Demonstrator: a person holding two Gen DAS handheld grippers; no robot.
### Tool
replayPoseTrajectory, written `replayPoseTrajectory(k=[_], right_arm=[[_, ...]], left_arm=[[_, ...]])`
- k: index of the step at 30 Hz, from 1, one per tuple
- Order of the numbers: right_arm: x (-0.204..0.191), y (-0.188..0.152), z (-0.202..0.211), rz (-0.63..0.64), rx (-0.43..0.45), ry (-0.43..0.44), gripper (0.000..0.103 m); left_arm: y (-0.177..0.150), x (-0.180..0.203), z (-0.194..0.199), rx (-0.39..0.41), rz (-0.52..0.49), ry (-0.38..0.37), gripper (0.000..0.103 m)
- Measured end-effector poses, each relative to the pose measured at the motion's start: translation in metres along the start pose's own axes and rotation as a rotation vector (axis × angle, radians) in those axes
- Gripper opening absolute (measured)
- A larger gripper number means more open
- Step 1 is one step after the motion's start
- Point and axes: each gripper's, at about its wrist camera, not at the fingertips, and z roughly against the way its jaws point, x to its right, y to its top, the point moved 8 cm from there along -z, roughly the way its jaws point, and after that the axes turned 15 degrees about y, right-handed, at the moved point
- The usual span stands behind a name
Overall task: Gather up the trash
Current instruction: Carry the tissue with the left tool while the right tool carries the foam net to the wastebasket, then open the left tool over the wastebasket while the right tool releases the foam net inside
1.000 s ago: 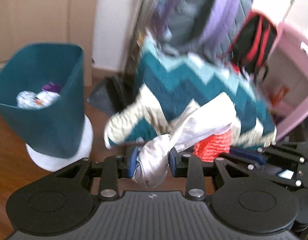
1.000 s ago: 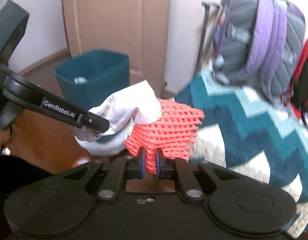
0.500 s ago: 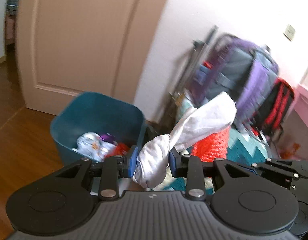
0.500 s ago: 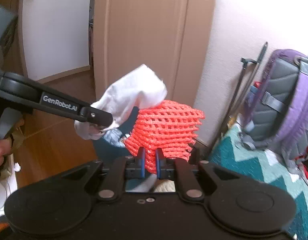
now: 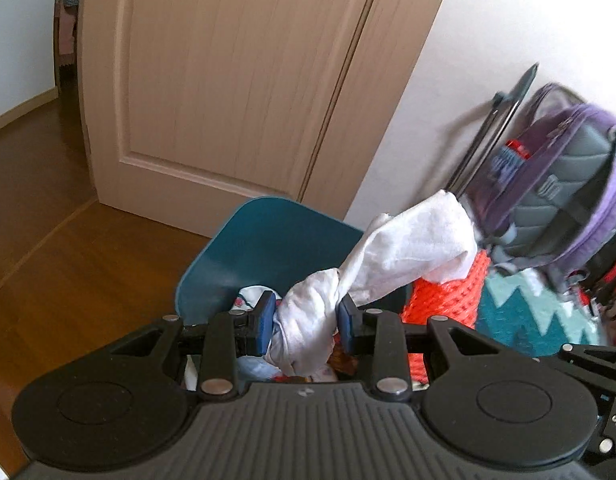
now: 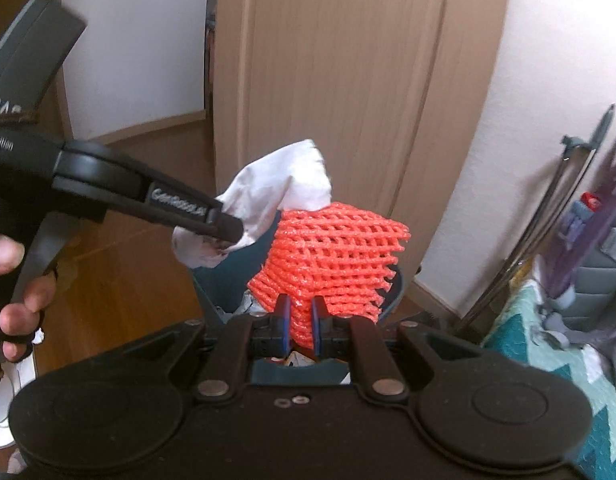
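Trash rides in both grippers: the left gripper [image 5: 306, 322] is clamped on a twisted white tissue [image 5: 392, 256], the right gripper [image 6: 299, 322] pinches orange foam netting [image 6: 332, 258], both above the teal bin's [image 5: 268, 236] open rim, the door [image 5: 228, 80] close behind.

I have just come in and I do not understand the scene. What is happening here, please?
A person is collecting trash with a handheld gripper in each hand. The left gripper is shut on a crumpled white cloth, and the right gripper is shut on an orange foam net. Both pieces hang above the teal bin, which already holds some rubbish. Nothing is released yet.
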Motion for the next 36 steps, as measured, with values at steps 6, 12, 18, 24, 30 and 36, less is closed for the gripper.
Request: replayPoseTrajectory(k=[6,12,18,24,30,36], right_arm=[[0.017,-0.011,-0.049,-0.04,-0.08,0.012,0.009],[0.029,-0.024,-0.083,-0.065,-0.143,0.018,0.01],[0.03,-0.031,-0.108,-0.055,-0.2,0.041,0.012],[0.023,-0.037,-0.118,-0.065,-0.239,0.062,0.019],[0.026,-0.038,-0.112,-0.089,-0.237,0.058,0.022],[0.025,-0.032,-0.097,-0.123,-0.202,0.069,0.036]], left_arm=[[-0.003,0.007,-0.05,-0.065,-0.055,0.024,0.032],[-0.008,0.014,-0.088,-0.1,-0.105,0.065,0.032],[-0.018,0.009,-0.116,-0.16,-0.135,0.102,0.032],[-0.027,0.009,-0.127,-0.209,-0.13,0.094,0.033],[-0.031,0.012,-0.124,-0.203,-0.13,0.083,0.065],[-0.032,0.015,-0.108,-0.187,-0.115,0.063,0.072]])
